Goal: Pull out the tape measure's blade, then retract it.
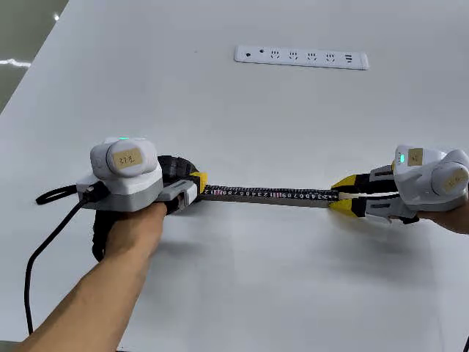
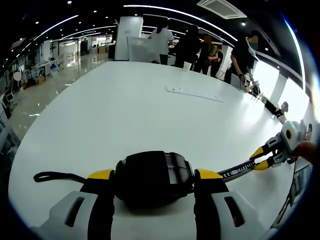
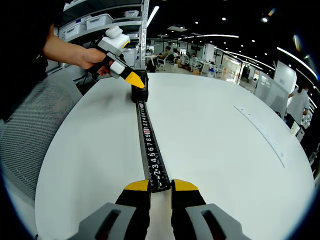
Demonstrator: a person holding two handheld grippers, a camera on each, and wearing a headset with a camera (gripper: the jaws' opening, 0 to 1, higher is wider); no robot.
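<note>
The black tape measure case (image 2: 152, 176) sits on the white table, clamped between the yellow tips of my left gripper (image 2: 155, 175); in the head view the case (image 1: 176, 170) lies under that gripper (image 1: 192, 187) at left. Its dark blade (image 1: 267, 194) with white numbers runs flat across the table to my right gripper (image 1: 344, 195), which is shut on the blade's end. In the right gripper view the blade (image 3: 148, 145) stretches away from my right gripper (image 3: 161, 186) to the case (image 3: 139, 86). A black wrist strap (image 2: 57, 176) trails left of the case.
A white power strip (image 1: 301, 57) lies at the far side of the table (image 1: 242, 103). A black cable (image 1: 44, 246) hangs from the left gripper toward the near edge. Several people stand beyond the table's far end in the left gripper view.
</note>
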